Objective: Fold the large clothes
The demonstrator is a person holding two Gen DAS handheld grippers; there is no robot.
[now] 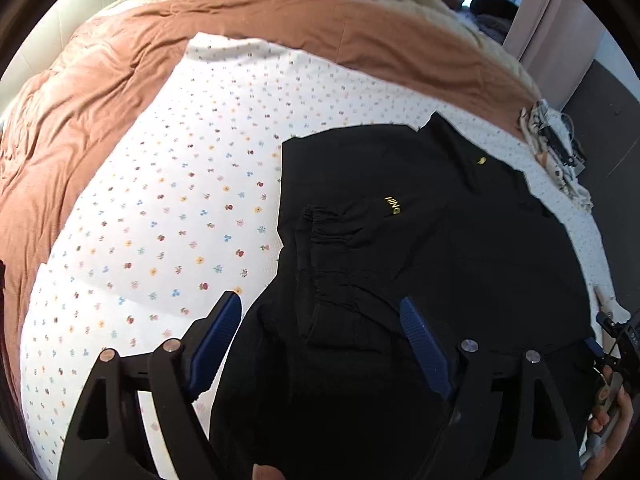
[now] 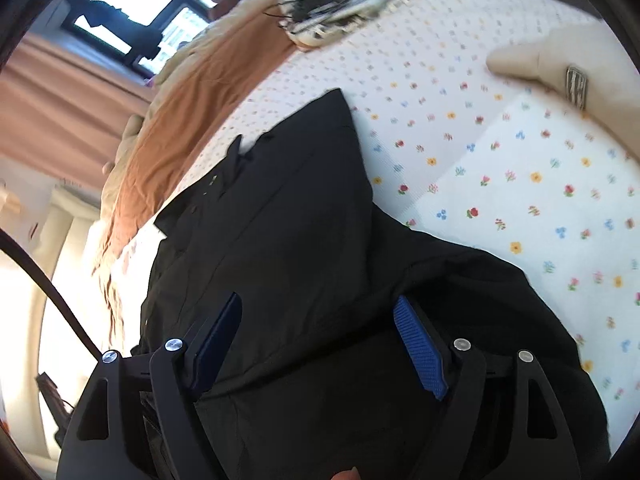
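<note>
A black jacket [image 1: 420, 248] with small yellow lettering lies partly folded on the flowered bed sheet [image 1: 168, 208]. One elastic-cuffed sleeve is laid across its front. My left gripper [image 1: 320, 312] hovers above the jacket's near left edge, open, with no cloth pinched between its blue pads [image 1: 420, 332]. In the right wrist view the same black jacket [image 2: 288, 208] fills the middle. My right gripper [image 2: 318, 312] stands open over it, its blue pads [image 2: 420, 344] apart and clear of the fabric.
A rust-brown duvet [image 1: 100, 92] is bunched along the far side of the bed. A cream cloth with a black device [image 2: 332, 0] sits at the bed's corner. A beige garment [image 2: 560, 64] lies at the far right. A hand [image 1: 612, 420] holds the other gripper at the right edge.
</note>
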